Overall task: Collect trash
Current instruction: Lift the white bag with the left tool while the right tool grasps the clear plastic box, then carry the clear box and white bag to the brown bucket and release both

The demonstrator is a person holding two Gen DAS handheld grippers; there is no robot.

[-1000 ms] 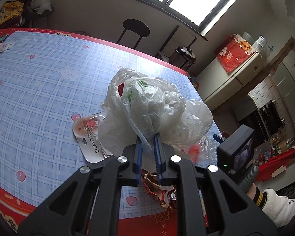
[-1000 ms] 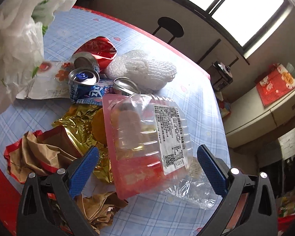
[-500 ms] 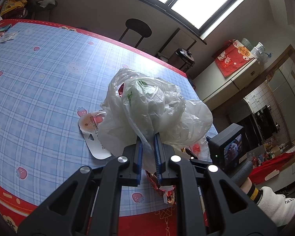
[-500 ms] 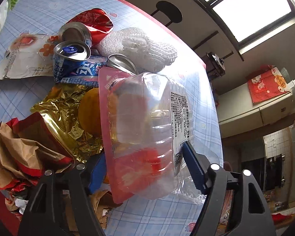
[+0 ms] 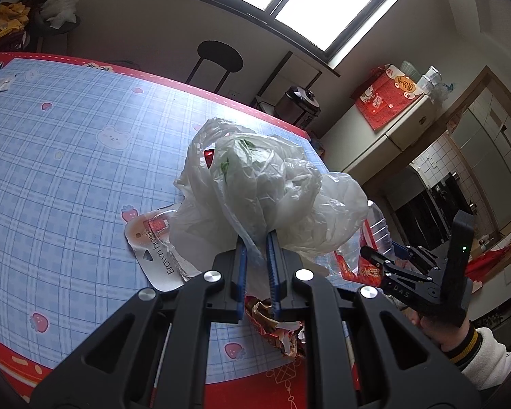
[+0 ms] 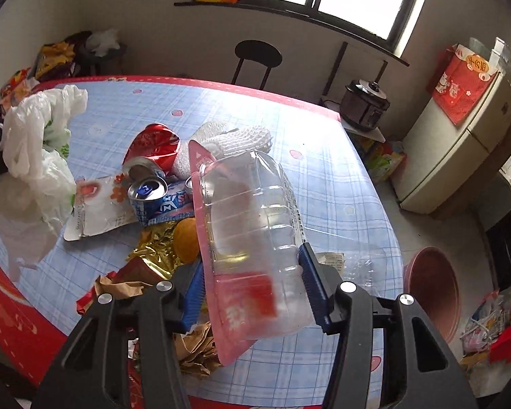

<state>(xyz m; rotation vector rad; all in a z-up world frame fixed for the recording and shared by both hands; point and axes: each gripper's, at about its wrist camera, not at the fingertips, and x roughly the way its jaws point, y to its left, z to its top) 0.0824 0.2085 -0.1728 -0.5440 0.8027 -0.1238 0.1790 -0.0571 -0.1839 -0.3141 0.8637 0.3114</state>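
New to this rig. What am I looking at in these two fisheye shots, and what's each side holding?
No robot: a person holds a handheld two-finger gripper in each hand, each with a camera looking along its fingers.

Left-wrist view: the left gripper is shut on a white plastic bag, the trash bag. The right gripper shows at lower right.

Right-wrist view: the right gripper is shut on a clear blister pack with a pink backing.

On the blue checked tablecloth lie a blue can, a crushed red can, gold foil and crumpled brown paper.
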